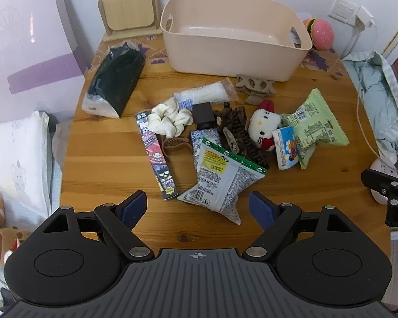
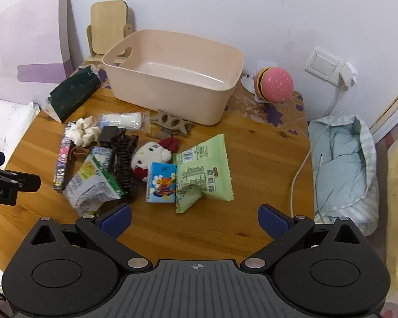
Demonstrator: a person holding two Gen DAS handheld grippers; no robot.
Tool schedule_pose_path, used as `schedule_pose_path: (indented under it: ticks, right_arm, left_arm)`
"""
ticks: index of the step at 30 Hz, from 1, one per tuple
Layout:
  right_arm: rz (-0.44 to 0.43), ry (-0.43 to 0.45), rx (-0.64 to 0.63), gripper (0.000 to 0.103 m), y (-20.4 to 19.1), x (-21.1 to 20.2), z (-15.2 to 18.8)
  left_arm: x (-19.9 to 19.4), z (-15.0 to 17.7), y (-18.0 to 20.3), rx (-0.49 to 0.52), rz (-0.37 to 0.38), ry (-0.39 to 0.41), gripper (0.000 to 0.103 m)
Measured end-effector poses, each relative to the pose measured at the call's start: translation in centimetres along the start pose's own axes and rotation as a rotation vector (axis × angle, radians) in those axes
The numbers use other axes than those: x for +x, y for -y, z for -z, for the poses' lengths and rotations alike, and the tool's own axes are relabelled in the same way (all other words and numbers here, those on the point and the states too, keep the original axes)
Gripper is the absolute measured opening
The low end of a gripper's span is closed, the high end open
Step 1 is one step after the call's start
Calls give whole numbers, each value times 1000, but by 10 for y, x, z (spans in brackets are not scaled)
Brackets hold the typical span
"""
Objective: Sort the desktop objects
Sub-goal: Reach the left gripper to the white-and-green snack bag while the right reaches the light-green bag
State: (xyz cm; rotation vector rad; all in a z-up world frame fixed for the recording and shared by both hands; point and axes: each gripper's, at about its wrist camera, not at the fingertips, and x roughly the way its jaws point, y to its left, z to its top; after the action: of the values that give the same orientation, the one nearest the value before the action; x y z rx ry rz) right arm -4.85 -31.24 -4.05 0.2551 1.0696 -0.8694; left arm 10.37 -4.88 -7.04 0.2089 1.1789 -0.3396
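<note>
Left wrist view: the left claw (image 1: 197, 209) hovers wide and empty over the near edge of the wooden tabletop (image 1: 106, 164).
Directly ahead: a white-and-green snack bag (image 1: 220, 182) lies just beyond its fingertips, at the front of a pile with a white scrunchie (image 1: 169, 120), a Hello Kitty plush (image 1: 262, 127) and a long cartoon box (image 1: 156, 153).
Destination: the beige bin (image 1: 233, 34) stands empty behind the pile.

Right wrist view: the right claw (image 2: 195, 218) is also wide and empty.
Directly ahead: a light green snack bag (image 2: 204, 172) touches a small blue carton (image 2: 161, 182).
Only here: the burger-shaped toy (image 2: 274, 84) beside the bin (image 2: 172, 74) shows whole.
Only in the left view: the cartoon box's full length.

Advice: probably start with the nearest bags, pinching a crimped edge and lifting straight up so neighbours stay put.
</note>
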Motion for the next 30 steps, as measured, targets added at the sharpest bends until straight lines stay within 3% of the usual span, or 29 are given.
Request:
schedule_pose_path:
  ticks: [5, 11, 16, 23, 30]
  right_arm:
    - [-31, -4, 46, 103, 14, 25, 1]
    - [-8, 35, 56, 103, 24, 53, -4]
    - [3, 79, 35, 93, 28, 76, -11]
    - [-38, 26, 46, 89, 33, 119, -16]
    - [-39, -31, 20, 88, 29, 150, -24]
  left_arm:
    - [19, -1, 4, 18, 16, 7, 85]
    - [43, -1, 4, 5, 30, 30, 85]
    - [60, -1, 6, 26, 72, 26, 85]
    - [88, 0, 18, 159, 82, 9, 85]
    - [118, -8, 26, 212, 99, -47, 85]
